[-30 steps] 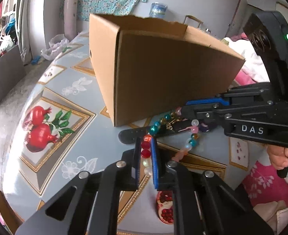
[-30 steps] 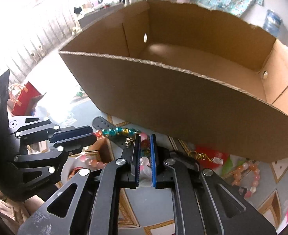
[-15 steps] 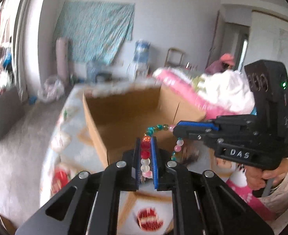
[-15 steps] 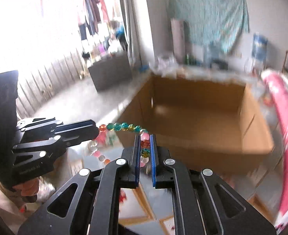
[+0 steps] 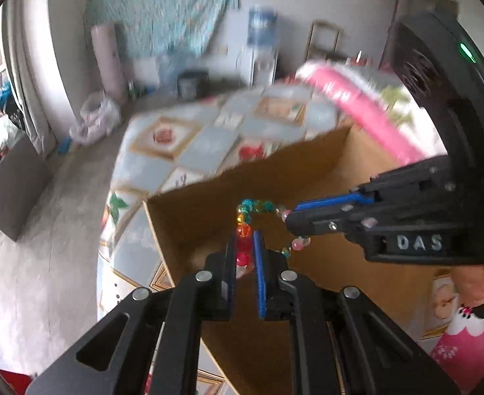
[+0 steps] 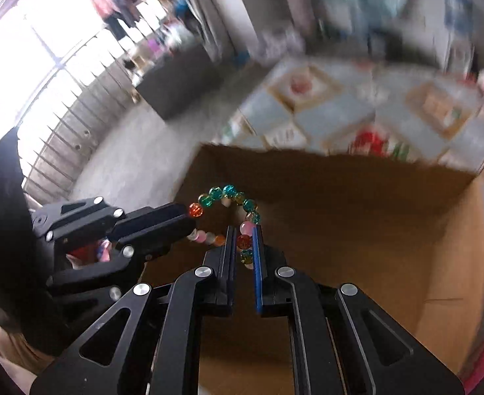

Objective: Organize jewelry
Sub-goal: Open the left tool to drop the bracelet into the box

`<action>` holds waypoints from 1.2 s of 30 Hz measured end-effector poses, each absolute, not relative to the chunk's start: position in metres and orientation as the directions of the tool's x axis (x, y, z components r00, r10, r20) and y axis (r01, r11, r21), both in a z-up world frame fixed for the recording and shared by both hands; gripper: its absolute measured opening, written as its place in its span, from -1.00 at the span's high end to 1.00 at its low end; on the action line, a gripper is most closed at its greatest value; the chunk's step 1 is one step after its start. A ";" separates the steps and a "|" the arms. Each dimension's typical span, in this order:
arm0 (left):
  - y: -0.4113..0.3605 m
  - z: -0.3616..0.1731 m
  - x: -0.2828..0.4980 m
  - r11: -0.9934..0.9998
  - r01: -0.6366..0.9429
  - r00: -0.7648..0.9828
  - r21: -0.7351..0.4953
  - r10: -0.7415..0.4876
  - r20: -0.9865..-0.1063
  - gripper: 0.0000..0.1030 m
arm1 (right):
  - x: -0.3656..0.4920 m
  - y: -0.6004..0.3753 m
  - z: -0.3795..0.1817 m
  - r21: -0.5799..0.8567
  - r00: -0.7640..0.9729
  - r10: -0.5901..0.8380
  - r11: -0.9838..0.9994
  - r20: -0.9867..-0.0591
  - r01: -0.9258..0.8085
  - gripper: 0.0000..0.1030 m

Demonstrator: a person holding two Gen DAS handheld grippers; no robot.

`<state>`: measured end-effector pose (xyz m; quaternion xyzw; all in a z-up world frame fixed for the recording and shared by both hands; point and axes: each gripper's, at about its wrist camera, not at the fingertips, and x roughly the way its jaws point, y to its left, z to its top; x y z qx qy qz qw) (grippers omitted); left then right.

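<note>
Beads (image 5: 244,230) of one bracelet sat clenched in your left claw (image 5: 243,247) and right claw (image 6: 244,242) over the cardboard box (image 6: 406,247); releasing both looked next.

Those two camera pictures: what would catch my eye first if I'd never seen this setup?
Probably the string of colourful beads, stretched between two black grippers, the left gripper and the right gripper, each shut on it. It hangs over an open cardboard box, which fills the lower middle of both views. Beyond the box lies a pale blue patterned tablecloth, blurred.
</note>
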<state>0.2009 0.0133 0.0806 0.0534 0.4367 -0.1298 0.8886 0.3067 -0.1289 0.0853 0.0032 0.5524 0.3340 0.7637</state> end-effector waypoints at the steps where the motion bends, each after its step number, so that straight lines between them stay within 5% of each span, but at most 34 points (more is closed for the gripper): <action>1: 0.011 0.074 0.207 0.961 0.275 0.571 0.001 -0.163 -0.805 0.81 | 0.316 -0.129 0.072 0.393 0.133 0.507 0.785 -0.852 -0.479 0.86; 5: 0.014 0.059 0.224 0.968 0.251 0.544 0.025 -0.119 -0.831 0.79 | 0.336 -0.128 0.053 0.429 0.071 0.501 0.799 -0.863 -0.421 0.75; 9: 0.027 0.067 0.224 0.976 0.217 0.591 -0.001 -0.132 -0.795 0.23 | 0.338 -0.144 0.063 0.467 0.115 0.551 0.786 -0.827 -0.406 0.45; 11: 0.035 0.078 0.220 0.979 0.203 0.630 -0.018 -0.144 -0.763 0.15 | 0.333 -0.160 0.081 0.470 0.166 0.570 0.782 -0.804 -0.409 0.45; 13: 0.047 0.091 0.205 0.983 0.175 0.668 -0.059 -0.162 -0.726 0.01 | 0.320 -0.189 0.101 0.460 0.261 0.583 0.789 -0.769 -0.407 0.41; 17: 0.080 0.097 0.166 0.969 0.111 0.697 -0.221 -0.235 -0.678 -0.30 | 0.289 -0.264 0.126 0.413 0.486 0.530 0.847 -0.695 -0.334 -0.03; 19: 0.093 0.087 0.149 0.948 0.068 0.678 -0.311 -0.273 -0.682 -0.40 | 0.278 -0.297 0.122 0.402 0.536 0.470 0.881 -0.701 -0.248 -0.03; 25: 0.103 0.038 0.136 0.835 -0.029 0.566 -0.549 -0.439 -0.698 -0.40 | 0.266 -0.331 0.068 0.564 0.381 0.564 0.816 -0.732 -0.125 -0.03; 28: 0.091 0.026 0.142 0.778 -0.005 0.534 -0.629 -0.529 -0.659 -0.40 | 0.255 -0.322 0.072 0.520 0.396 0.528 0.843 -0.751 -0.138 -0.02; 36: 0.079 0.033 0.152 0.839 -0.001 0.559 -0.544 -0.451 -0.696 -0.43 | 0.228 -0.323 0.071 0.529 0.382 0.537 0.838 -0.752 -0.136 -0.02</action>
